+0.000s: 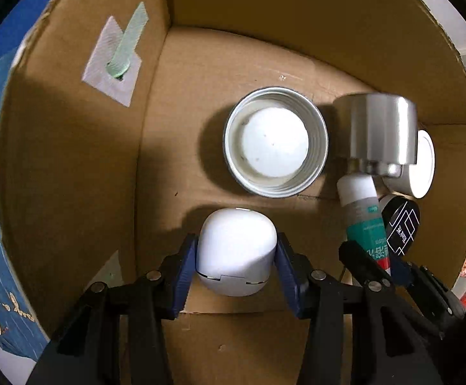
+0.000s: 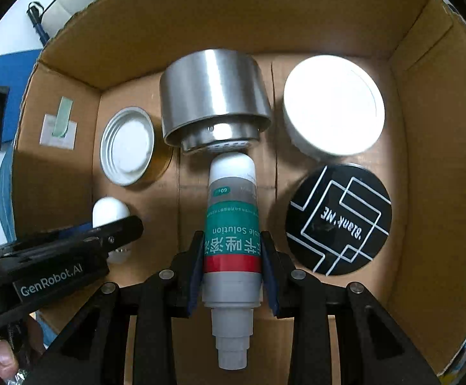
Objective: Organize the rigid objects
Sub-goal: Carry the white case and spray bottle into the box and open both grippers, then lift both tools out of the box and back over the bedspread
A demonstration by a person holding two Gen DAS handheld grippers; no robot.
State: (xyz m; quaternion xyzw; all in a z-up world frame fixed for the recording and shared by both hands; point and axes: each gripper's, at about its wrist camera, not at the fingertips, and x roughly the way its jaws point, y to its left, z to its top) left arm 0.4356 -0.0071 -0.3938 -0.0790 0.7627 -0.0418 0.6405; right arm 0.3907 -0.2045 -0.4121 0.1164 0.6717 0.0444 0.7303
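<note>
While left fingers (image 1: 190, 268) pinch white case (image 1: 237, 253) — right fingers (image 2: 269, 268) clamp bottle (image 2: 232, 240).

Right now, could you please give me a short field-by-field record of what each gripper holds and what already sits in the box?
container: cardboard box
left gripper: jaws shut on white egg-shaped case
right gripper: jaws shut on solution bottle
bottle position: white end touching or nearly touching steel cup
on box floor: open tin can, white round lid, black round tin
box wall: taped green strip
</note>
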